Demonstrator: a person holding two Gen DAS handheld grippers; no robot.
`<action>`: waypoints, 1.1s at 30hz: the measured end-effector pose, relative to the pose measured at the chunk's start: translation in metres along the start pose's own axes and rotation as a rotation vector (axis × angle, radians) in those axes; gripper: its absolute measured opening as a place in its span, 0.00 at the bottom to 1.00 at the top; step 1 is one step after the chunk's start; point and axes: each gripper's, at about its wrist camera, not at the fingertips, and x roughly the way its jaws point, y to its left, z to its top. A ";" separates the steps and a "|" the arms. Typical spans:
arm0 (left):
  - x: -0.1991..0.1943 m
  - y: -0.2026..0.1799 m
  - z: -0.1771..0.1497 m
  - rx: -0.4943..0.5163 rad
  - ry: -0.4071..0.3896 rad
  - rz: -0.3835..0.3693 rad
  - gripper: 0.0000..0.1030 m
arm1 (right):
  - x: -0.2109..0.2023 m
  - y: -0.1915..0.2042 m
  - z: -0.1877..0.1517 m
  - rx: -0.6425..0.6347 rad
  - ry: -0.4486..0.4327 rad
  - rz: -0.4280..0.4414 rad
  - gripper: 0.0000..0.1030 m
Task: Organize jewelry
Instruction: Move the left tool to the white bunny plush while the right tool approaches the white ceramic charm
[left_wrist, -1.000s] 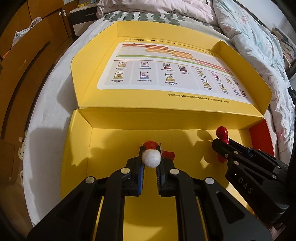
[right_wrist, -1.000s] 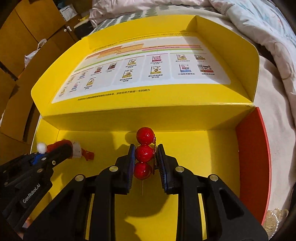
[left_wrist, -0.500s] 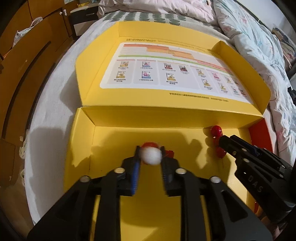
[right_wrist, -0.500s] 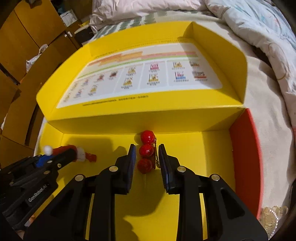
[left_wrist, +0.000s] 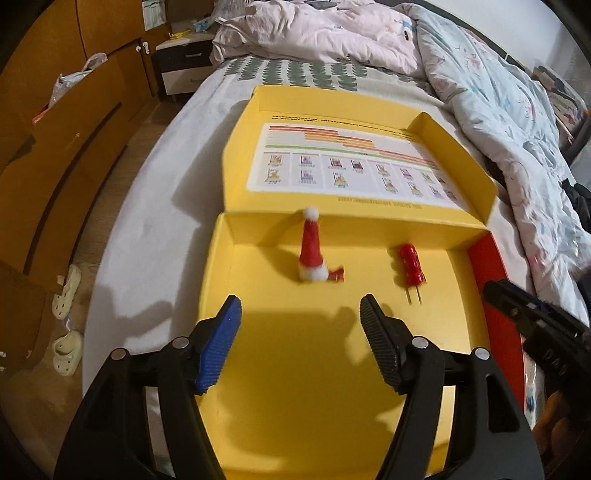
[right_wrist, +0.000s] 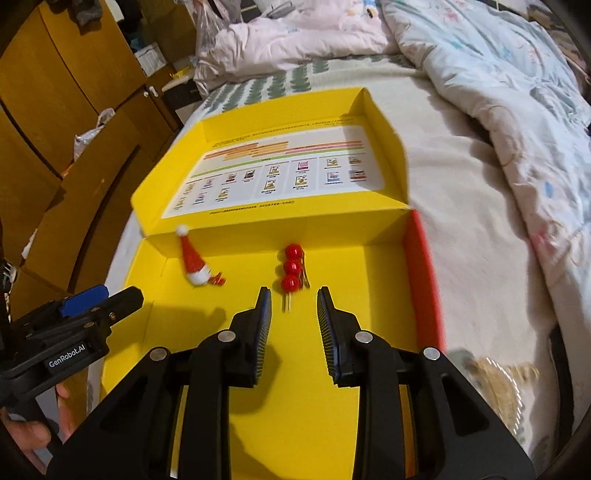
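A red Santa-hat clip (left_wrist: 311, 251) with white pompoms lies in the yellow box (left_wrist: 332, 369) near its back wall; it also shows in the right wrist view (right_wrist: 192, 258). A red three-bead hair clip (left_wrist: 410, 264) lies to its right, also seen in the right wrist view (right_wrist: 291, 268). My left gripper (left_wrist: 301, 312) is open and empty, held back from the hat clip. My right gripper (right_wrist: 294, 302) is open and empty, just short of the bead clip; it also shows in the left wrist view (left_wrist: 535, 325).
The box's open lid (left_wrist: 354, 166) with a printed sheet lies flat behind it on the bed. A red side wall (right_wrist: 421, 280) closes the box on the right. Rumpled quilts (right_wrist: 498, 92) lie to the right, wooden cabinets (left_wrist: 55, 147) to the left. Something glittery (right_wrist: 495, 373) lies beside the box.
Both grippers have opened, let go of their clips and pulled back. The hat clip and the bead clip now lie on the box floor.
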 end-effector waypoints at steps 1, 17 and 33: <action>-0.004 0.001 -0.005 -0.004 -0.003 -0.001 0.65 | -0.009 -0.001 -0.005 -0.003 -0.007 -0.001 0.29; -0.068 0.018 -0.147 -0.002 -0.006 -0.011 0.65 | -0.117 -0.033 -0.127 0.013 -0.029 -0.023 0.30; -0.038 0.020 -0.187 0.010 0.059 0.024 0.65 | -0.097 -0.066 -0.211 0.085 0.096 -0.025 0.30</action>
